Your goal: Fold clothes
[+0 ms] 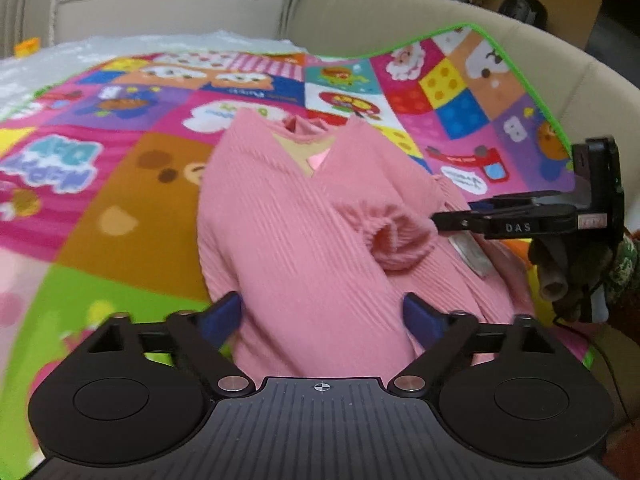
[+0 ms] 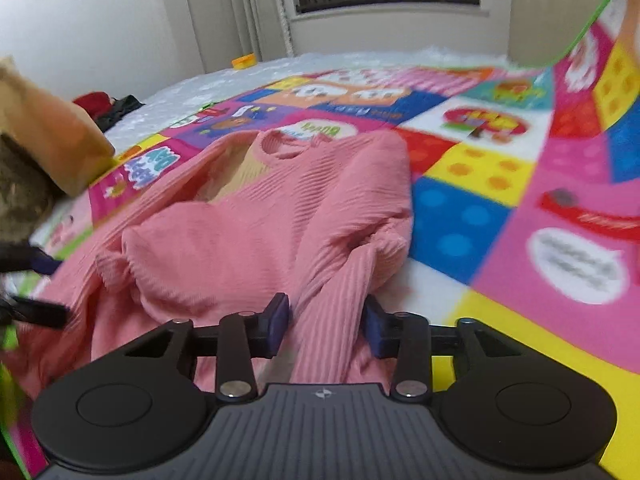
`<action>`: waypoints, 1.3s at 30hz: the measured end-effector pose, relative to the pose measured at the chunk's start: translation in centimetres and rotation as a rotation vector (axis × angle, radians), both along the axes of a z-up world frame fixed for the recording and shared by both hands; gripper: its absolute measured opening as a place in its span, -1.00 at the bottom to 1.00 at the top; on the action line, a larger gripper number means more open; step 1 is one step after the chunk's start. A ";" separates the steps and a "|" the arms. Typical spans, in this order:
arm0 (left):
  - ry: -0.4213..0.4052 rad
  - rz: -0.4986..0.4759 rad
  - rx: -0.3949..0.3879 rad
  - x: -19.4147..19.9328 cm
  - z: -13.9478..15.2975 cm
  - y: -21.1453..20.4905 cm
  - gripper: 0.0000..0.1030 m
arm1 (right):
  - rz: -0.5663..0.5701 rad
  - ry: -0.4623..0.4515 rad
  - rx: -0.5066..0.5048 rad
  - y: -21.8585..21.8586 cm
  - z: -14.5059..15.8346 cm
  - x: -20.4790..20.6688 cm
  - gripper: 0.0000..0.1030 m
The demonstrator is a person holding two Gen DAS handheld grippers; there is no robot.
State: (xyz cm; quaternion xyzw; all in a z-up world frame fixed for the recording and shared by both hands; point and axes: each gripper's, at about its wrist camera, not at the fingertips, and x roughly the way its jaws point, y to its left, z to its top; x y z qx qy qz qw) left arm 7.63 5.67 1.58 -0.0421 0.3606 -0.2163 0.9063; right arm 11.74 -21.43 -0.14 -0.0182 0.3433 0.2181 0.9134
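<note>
My right claw [image 2: 326, 326] stands parted around a hanging fold of the pink ribbed sweater [image 2: 256, 216]; my left claw [image 1: 322, 320] gapes wide over its hem. Beyond, the sweater lies on the colourful play mat [image 2: 500, 184].

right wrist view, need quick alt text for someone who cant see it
A pink ribbed sweater lies partly folded on a colourful patchwork play mat. The right hand-held gripper has its blue pads either side of a sleeve fold, with gaps visible. White curtained wall behind.
</note>
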 end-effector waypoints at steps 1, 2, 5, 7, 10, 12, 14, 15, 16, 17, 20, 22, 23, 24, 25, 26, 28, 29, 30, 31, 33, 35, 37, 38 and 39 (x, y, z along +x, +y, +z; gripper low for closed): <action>-0.003 0.001 0.004 -0.5 0.5 0.2 0.89 | -0.012 -0.038 -0.015 -0.3 0.4 -0.9 -0.04; -0.003 0.004 0.005 -1.1 0.9 0.3 0.93 | -0.024 -0.070 -0.024 -0.5 0.8 -1.6 0.04; -0.005 0.006 0.016 -2.0 1.5 -0.2 0.98 | -0.052 -0.135 -0.022 -0.9 1.7 -2.9 0.27; -0.007 0.006 0.044 -2.1 1.2 -1.4 0.98 | -0.060 -0.137 0.008 -1.0 1.9 -3.3 0.38; -0.027 -0.001 0.135 -2.0 -0.2 -3.8 0.98 | -0.048 -0.144 -0.001 -0.4 1.8 -4.1 0.41; -0.065 -0.005 0.229 -2.0 -1.2 -5.3 0.93 | -0.034 -0.166 -0.037 0.4 1.6 -4.8 0.44; -0.115 -0.006 0.341 -2.0 -2.1 -6.3 -0.01 | -0.020 -0.188 -0.073 1.2 1.5 -5.5 0.58; -0.123 -0.005 0.351 -1.8 -2.0 -6.0 -0.13 | -0.013 -0.202 -0.092 1.5 1.5 -5.8 0.60; -0.131 -0.005 0.359 -1.5 -2.0 -5.7 -0.22 | -0.002 -0.217 -0.115 1.9 1.6 -6.1 0.64; -0.129 0.002 0.337 -1.1 -1.6 -4.7 -0.43 | 0.016 -0.233 -0.142 2.4 1.6 -6.3 0.71; -0.142 0.049 0.295 0.5 -0.2 -1.5 -0.59 | 0.096 -0.287 -0.234 4.5 1.6 -6.8 0.87; -0.171 0.126 0.308 1.9 0.8 1.1 -0.60 | 0.173 -0.320 -0.299 6.6 1.3 -6.8 0.88; -0.175 0.187 0.313 3.0 1.3 2.8 -0.60 | 0.214 -0.334 -0.329 7.7 1.1 -6.8 0.88; -0.179 0.249 0.318 4.1 1.7 4.5 -0.60 | 0.251 -0.344 -0.351 8.9 0.9 -6.6 0.88; -0.179 0.324 0.320 5.6 1.9 6.6 -0.60 | 0.281 -0.350 -0.367 10.1 0.6 -6.4 0.87; -0.175 0.394 0.328 7.0 1.9 8.5 -0.60 | 0.304 -0.349 -0.383 11.1 0.4 -6.0 0.87; -0.166 0.510 0.340 9.4 1.6 11.9 -0.59 | 0.323 -0.338 -0.416 12.4 0.0 -4.7 0.70; -0.153 0.556 0.330 10.3 1.4 13.3 -0.55 | 0.332 -0.332 -0.433 13.0 -0.2 -4.0 0.42; -0.136 0.588 0.296 10.9 1.3 14.4 -0.54 | 0.342 -0.326 -0.450 13.7 -0.4 -3.3 0.26; -0.122 0.609 0.241 11.1 1.3 15.3 -0.42 | 0.351 -0.320 -0.467 14.3 -0.6 -2.7 -0.13; -0.138 0.587 0.131 10.2 1.9 15.4 -0.19 | 0.342 -0.299 -0.450 14.2 0.0 -1.0 -0.61; -0.157 0.551 0.047 9.2 2.3 14.9 0.32 | 0.276 -0.310 -0.404 12.6 1.9 1.3 -0.77; -0.179 0.502 -0.009 8.2 2.7 13.7 0.48 | 0.155 -0.346 -0.353 9.7 4.8 4.1 -0.79; -0.179 0.467 -0.037 8.0 2.8 13.0 0.54 | 0.079 -0.371 -0.334 7.8 6.5 5.7 -0.81; -0.178 0.431 -0.065 7.9 2.9 12.3 0.59 | 0.007 -0.403 -0.336 6.0 7.9 6.9 -0.82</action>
